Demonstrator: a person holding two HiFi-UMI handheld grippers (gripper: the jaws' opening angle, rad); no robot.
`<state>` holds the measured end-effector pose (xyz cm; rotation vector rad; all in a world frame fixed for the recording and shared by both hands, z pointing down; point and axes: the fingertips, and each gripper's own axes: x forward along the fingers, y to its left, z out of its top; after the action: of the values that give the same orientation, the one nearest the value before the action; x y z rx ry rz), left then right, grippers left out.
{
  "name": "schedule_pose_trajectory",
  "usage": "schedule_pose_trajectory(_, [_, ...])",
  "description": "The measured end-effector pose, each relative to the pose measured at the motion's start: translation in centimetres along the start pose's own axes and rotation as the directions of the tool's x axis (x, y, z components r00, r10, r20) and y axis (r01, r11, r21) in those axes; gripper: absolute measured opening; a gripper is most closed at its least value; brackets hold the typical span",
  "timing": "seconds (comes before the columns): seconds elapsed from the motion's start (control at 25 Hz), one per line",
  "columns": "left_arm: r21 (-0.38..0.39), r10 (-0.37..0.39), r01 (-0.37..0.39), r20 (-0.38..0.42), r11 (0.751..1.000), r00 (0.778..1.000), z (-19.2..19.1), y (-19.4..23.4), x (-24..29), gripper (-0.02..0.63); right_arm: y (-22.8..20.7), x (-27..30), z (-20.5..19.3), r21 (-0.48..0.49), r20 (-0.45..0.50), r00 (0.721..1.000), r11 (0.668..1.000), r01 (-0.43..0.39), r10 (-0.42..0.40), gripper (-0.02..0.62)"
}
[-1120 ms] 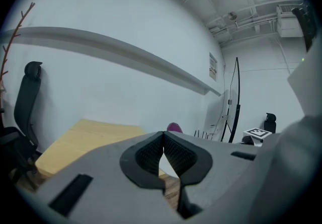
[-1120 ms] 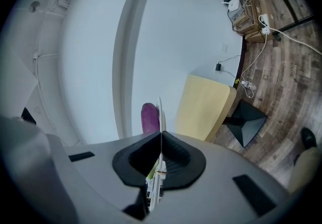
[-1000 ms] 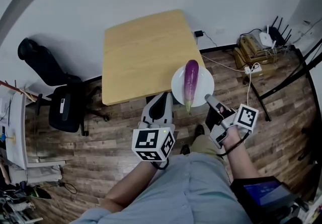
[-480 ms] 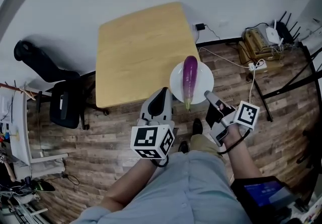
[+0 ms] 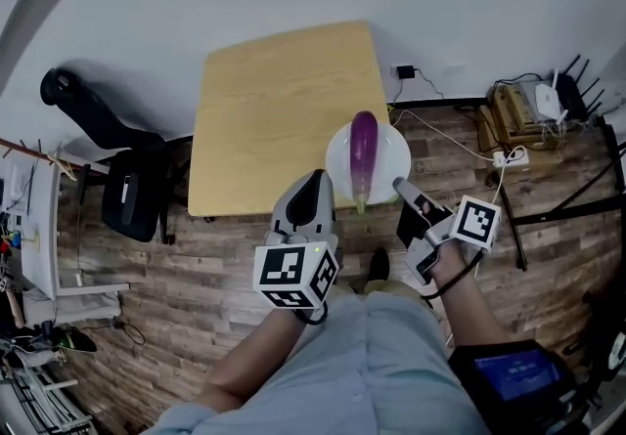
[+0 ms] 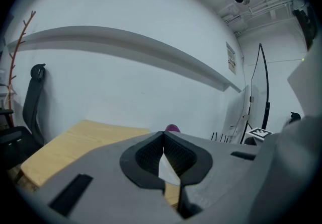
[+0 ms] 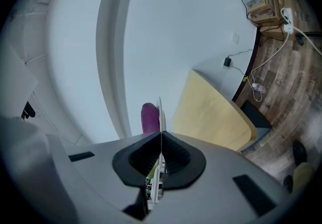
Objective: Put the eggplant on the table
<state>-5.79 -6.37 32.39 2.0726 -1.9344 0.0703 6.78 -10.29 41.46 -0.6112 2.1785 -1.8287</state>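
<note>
Pinching the plate (image 5: 339, 167) by its rim, the right gripper (image 5: 400, 188) carries the eggplant (image 5: 363, 152) at the table's (image 5: 279, 110) five o'clock corner. At the plate's seven o'clock, the left gripper (image 5: 314, 187) is closed, empty.

Head view: high overhead, steeply down, counter (image 5: 274, 120) mid-frame, far off. Left gripper view: close behind own fingers (image 6: 146, 155), near level, faces wall (image 6: 126, 82). Right gripper view: rolled sideways, floor (image 7: 282, 77) at right. All three share counter, eggplant (image 5: 363, 154).
</note>
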Motion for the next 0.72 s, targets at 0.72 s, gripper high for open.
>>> schedule_pose_trajectory(0.72, [-0.019, 0.074, -0.073, 0.026, 0.997, 0.997, 2.5, 5.1, 4.7, 0.006, -0.4, 7.4, 3.9, 0.002, -0.059, 0.998, 1.0, -0.018, 0.018, 0.006])
